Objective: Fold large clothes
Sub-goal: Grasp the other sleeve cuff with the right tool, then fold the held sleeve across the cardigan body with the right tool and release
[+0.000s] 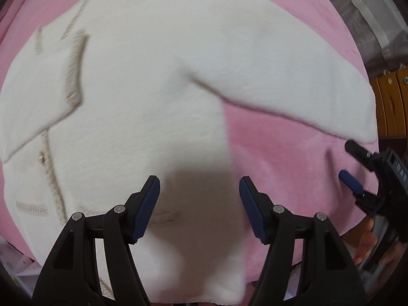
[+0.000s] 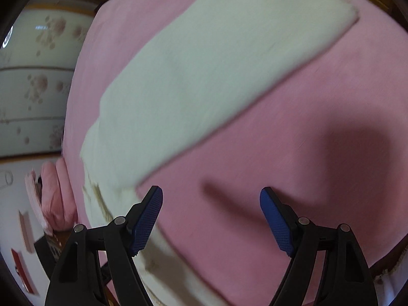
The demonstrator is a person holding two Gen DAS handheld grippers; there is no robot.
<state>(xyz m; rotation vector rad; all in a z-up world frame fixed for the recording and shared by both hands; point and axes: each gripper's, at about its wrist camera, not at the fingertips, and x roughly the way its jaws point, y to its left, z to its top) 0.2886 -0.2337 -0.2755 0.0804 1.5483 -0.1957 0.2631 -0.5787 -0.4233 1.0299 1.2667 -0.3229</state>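
A large white fleece jacket (image 1: 142,107) with beige stitched trim lies spread flat on a pink bed cover (image 1: 285,153). Its right sleeve (image 1: 293,81) stretches out to the right. My left gripper (image 1: 200,191) is open and empty, hovering above the jacket's lower body. My right gripper shows at the right edge of the left wrist view (image 1: 348,160), open, just below the sleeve cuff. In the right wrist view the right gripper (image 2: 211,204) is open and empty above the pink cover (image 2: 280,140), with the sleeve (image 2: 204,76) running diagonally ahead of it.
Wooden furniture (image 1: 390,107) stands beyond the bed's right edge. A floral wall (image 2: 38,81) and pink bundled bedding (image 2: 53,193) lie past the bed's edge in the right wrist view. The bed's near edge runs just below both grippers.
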